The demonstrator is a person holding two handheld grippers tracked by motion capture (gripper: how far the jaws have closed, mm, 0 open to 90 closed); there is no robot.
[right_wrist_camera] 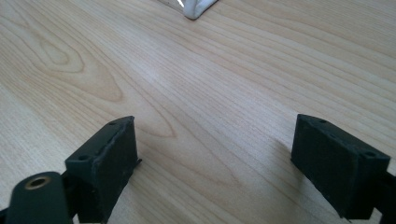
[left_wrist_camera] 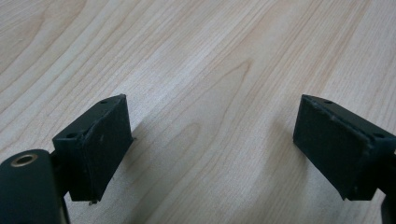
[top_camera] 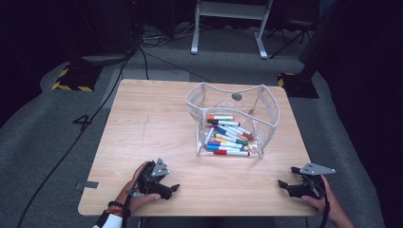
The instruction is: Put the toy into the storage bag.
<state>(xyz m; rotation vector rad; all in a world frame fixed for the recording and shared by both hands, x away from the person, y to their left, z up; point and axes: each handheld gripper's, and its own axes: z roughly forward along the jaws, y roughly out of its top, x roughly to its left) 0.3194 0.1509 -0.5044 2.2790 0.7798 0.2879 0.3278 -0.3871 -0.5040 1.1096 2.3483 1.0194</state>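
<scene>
Left claw (top_camera: 174,188): jaws apart, nothing between them, resting low on the table (top_camera: 142,123) at its near edge; in the left gripper view bare wood lies between the two pads.

Right claw (top_camera: 281,183): jaws likewise apart and empty, low over the near edge of the table; in the right gripper view a white-trimmed corner of the pouch (right_wrist_camera: 195,8) sits ahead of the jaws.

Clear pouch (top_camera: 233,118): open-topped, soft-walled, standing on the far half of the table, well apart from both claws, beyond and between them. It lies ahead and to the right of the left claw, ahead and to the left of the right claw; the two look about equally far from it.

Markers (top_camera: 227,137): a heap of coloured pens inside the pouch, on its floor, long axes mostly crosswise to the person's reach, some slanted.

Judgement: either claw must travel forward and inward, then down over the pouch's rim.
</scene>
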